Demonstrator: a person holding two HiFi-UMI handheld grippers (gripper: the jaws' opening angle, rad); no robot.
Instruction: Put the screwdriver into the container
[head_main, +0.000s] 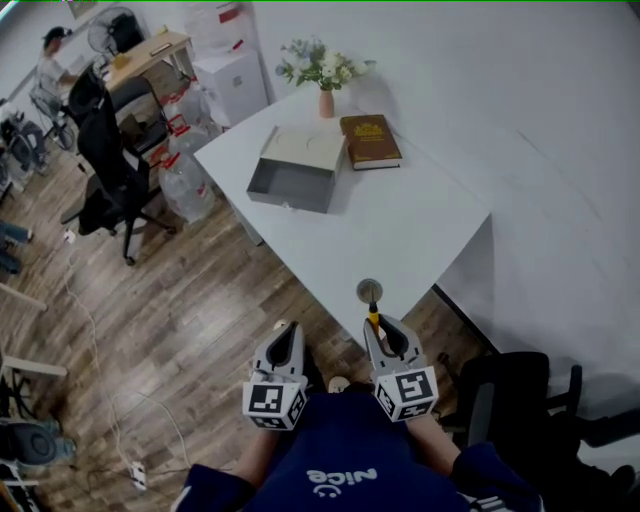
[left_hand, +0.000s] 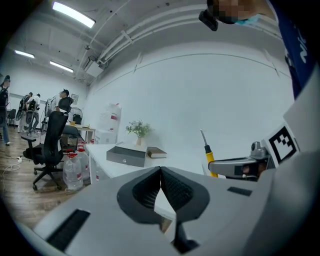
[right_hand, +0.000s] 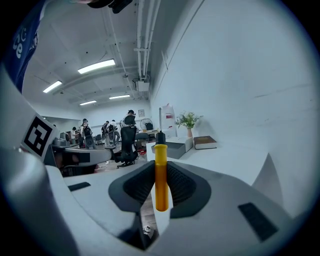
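— Right gripper (right_hand: 161, 167): its jaws stand part-way in, clamped on the yellow handle of the screwdriver (right_hand: 161, 175), shaft pointing up.
— The head view shows only a sliver of it, by the table's (head_main: 420, 230) near corner.
— Left gripper (left_hand: 161, 174)?
— Its own view shows the tips touching and nothing held. The container (head_main: 287, 187) is well away, beside the book (head_main: 370, 141).

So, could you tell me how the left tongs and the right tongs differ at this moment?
The right tongs clamp an upright yellow-handled screwdriver; the left tongs are shut on nothing. The right tongs reach the near corner of the white table; the left tongs hang over the wooden floor. Both carry a marker cube.
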